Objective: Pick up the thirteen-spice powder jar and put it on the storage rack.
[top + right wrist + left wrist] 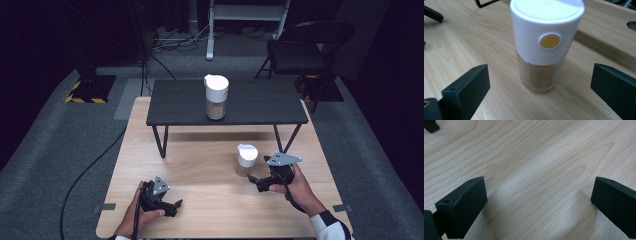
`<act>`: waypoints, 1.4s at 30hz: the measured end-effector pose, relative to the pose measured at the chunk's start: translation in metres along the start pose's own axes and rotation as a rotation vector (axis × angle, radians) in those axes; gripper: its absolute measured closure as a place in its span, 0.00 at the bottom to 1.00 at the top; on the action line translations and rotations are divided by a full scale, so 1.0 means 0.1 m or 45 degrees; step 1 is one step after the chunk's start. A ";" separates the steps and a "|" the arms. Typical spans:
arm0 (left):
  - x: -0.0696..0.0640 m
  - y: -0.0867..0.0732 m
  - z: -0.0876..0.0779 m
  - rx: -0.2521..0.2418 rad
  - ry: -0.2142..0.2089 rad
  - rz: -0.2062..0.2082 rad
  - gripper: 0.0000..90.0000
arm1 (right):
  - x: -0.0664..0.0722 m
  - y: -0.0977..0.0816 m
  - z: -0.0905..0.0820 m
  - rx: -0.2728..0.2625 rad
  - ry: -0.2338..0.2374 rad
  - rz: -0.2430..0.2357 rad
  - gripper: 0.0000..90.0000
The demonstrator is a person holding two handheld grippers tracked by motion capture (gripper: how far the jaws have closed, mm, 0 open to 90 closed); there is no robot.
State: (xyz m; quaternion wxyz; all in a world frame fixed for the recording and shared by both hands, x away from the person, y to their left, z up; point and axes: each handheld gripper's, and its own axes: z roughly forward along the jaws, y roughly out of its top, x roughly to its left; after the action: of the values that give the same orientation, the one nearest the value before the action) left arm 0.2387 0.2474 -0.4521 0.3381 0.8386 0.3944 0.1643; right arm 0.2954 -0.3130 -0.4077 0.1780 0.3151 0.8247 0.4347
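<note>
Spice jar (546, 45): standing upright on the tabletop (200, 170), near right, just left of the right tongs (253, 180), which are gaping wide and pointing at it. Left tongs (176, 205): resting wide, empty, well apart at near left.

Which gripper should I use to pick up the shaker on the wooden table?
Probably the right. The right gripper sits just beside the near shaker, jaws open and aimed at it, as its own view shows. The left gripper rests open over bare wooden table, well away from it.
</note>
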 end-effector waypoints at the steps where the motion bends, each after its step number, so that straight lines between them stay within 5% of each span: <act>1: 0.00 0.00 0.00 0.000 0.000 0.000 0.00 | 0.00 0.00 0.02 0.001 0.001 0.005 0.02; 20: 0.00 0.00 0.00 -0.001 0.001 0.000 0.00 | -0.09 -0.02 0.36 -0.077 0.011 0.117 0.08; 26: -0.01 0.00 0.00 -0.001 0.004 -0.001 0.01 | -0.07 -0.02 0.45 -0.096 0.023 0.115 0.15; 35: -0.01 0.00 0.00 -0.001 0.006 -0.002 0.01 | 0.05 -0.06 0.53 -0.137 -0.039 0.106 0.32; 42: -0.01 0.00 0.00 -0.001 0.006 -0.003 0.01 | 0.08 -0.07 0.53 -0.147 -0.062 0.085 0.33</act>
State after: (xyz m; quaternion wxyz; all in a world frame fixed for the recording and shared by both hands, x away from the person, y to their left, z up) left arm 0.2377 0.2467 -0.4522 0.3376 0.8376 0.3960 0.1661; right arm 0.3169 -0.2782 -0.4431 0.2013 0.3422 0.7827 0.4794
